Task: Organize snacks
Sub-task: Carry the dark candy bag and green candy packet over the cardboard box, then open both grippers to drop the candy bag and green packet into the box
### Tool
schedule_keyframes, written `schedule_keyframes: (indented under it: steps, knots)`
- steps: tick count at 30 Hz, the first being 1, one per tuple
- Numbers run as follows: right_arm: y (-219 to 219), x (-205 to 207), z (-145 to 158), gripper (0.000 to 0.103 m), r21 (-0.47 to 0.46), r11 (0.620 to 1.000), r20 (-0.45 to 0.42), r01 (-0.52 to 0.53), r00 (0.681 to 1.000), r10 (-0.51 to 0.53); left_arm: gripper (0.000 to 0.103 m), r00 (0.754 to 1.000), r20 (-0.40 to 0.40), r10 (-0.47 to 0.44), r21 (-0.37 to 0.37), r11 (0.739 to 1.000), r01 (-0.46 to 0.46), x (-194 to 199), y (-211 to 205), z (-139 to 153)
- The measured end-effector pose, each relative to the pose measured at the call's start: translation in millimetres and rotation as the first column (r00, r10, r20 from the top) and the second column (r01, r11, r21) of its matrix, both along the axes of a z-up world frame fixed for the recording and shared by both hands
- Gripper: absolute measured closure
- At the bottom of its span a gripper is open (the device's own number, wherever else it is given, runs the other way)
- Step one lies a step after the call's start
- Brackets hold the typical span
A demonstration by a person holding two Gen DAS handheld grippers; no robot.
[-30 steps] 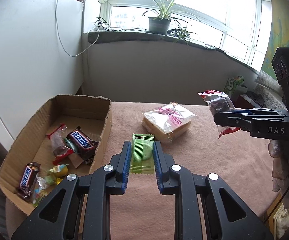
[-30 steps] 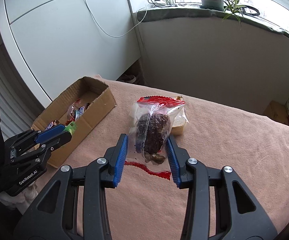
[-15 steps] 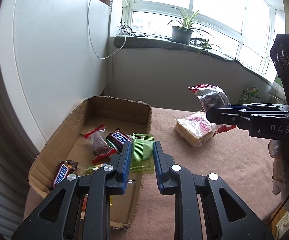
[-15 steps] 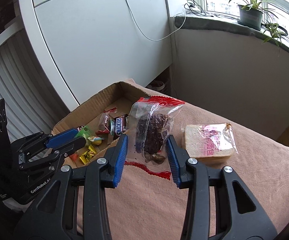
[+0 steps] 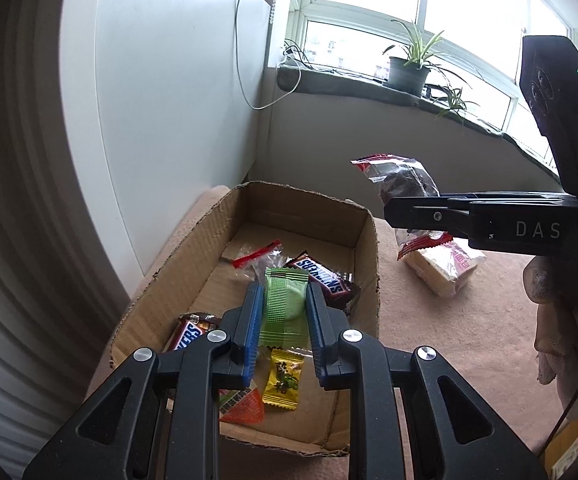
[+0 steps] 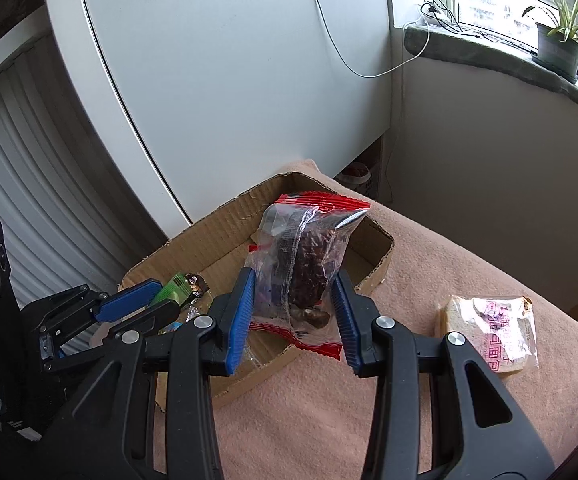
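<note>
Your left gripper (image 5: 282, 308) blocks the near end of the cardboard box (image 5: 370, 264), so the orange packet (image 5: 245, 406) and the yellow candy (image 5: 283, 380) beneath it show only in part, and one Snickers bar (image 5: 191, 330) is cut off by the left finger. In the right wrist view, the bag you hold covers most of the box interior.

Your left gripper points downward over the box, its blue pads closed narrowly on a green wrapped snack (image 5: 284, 304), which hangs above the box contents. Your right gripper (image 6: 295, 300) also tilts down, pads pressed on both sides of a clear bag with red ends holding a dark chocolate-coated cake (image 6: 307, 268). From the left wrist view that bag sits in the air just beyond the box's far right corner, above the pink cloth (image 5: 449, 340). Part of your hand (image 5: 545, 284) shows at the right edge behind that gripper's body.

Inside the box lie the yellow candy, the orange packet, two Snickers bars, the second one (image 5: 323, 278) nearer the right wall, and a clear wrapper with a red end (image 5: 257, 256) farther back.

Beyond the box, a wrapped bread slice (image 6: 493, 328) rests on the cloth, apart from both grippers. A potted plant (image 5: 407, 66) stands on the windowsill, far behind.
</note>
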State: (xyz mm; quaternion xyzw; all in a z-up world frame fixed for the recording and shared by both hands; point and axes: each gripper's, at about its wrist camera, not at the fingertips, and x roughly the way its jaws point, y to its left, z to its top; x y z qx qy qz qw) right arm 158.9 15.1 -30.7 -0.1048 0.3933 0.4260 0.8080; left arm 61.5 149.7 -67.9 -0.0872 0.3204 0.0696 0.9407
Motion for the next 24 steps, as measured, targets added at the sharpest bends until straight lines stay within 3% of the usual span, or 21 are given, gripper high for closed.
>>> schedule_keyframes:
  steps: [21, 22, 23, 24]
  knots:
    - [48.2, 20.3, -40.5, 0.062, -0.042, 0.997, -0.122, -0.069, 0.991, 0.063, 0.082, 0.999, -0.041, 0.034, -0.01, 0.999, -0.034, 9.6, 14.4, -18.1]
    - [48.3, 19.8, -40.6, 0.057, -0.045, 0.997, -0.113, -0.066, 0.992, 0.06, 0.081, 0.999, -0.044, 0.031, -0.009, 0.999, -0.031, 8.9, 14.2, -18.1]
    - [48.4, 19.6, -40.7, 0.045, -0.052, 0.997, -0.104, -0.06, 0.993, 0.054, 0.078, 0.998, -0.047, 0.028, -0.005, 1.0, -0.028, 10.0, 12.9, -17.9]
    - [47.4, 19.6, -39.9, 0.039, -0.048, 0.997, -0.097, -0.054, 0.994, 0.049, 0.065, 0.998, -0.05, 0.027, 0.001, 1.0, -0.027, 10.2, 11.6, -18.0]
